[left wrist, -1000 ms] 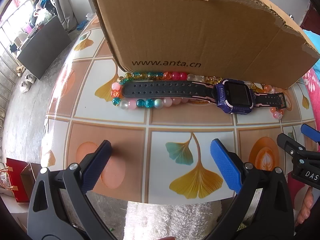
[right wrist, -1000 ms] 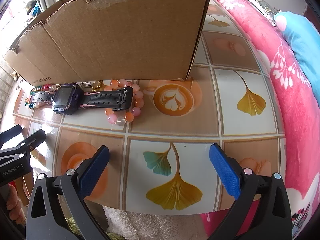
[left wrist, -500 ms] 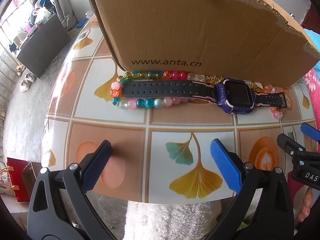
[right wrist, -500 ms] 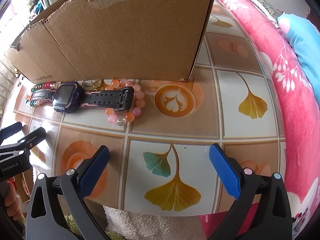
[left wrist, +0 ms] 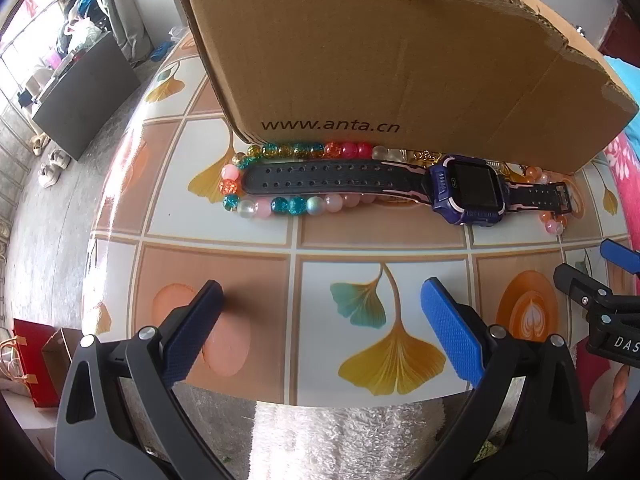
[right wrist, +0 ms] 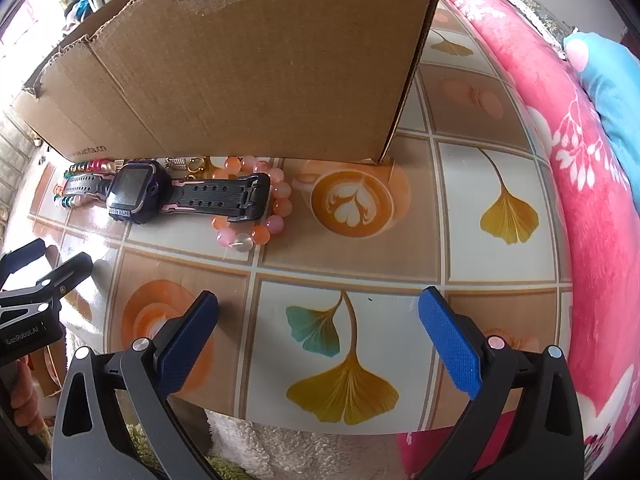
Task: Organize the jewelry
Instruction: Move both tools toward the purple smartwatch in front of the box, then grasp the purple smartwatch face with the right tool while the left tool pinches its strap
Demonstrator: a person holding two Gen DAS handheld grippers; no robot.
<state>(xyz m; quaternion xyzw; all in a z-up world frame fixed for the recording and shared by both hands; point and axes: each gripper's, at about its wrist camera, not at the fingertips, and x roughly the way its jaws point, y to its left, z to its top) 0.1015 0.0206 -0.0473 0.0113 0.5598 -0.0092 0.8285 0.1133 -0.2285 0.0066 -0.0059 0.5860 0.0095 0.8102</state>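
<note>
Blue-padded left gripper [left wrist: 320,300] and right gripper [right wrist: 318,312]: jaws wide apart, empty, barely shifted. Watch [left wrist: 466,190], beaded bracelets [left wrist: 280,204] untouched beside cardboard box [left wrist: 380,52]; sorting unstarted.

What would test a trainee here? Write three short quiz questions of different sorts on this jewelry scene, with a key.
1. True or false: the watch lies across both bead bracelets.
2. Multiple choice: where is the cardboard box? A) directly behind the jewelry B) on the floor C) between the two grippers
3. Fill in: the left gripper and the right gripper are both ____ and hold nothing.

Key:
1. True: one strap lies over the multicoloured bracelet, the other over the pink-orange bracelet.
2. A
3. open
</note>
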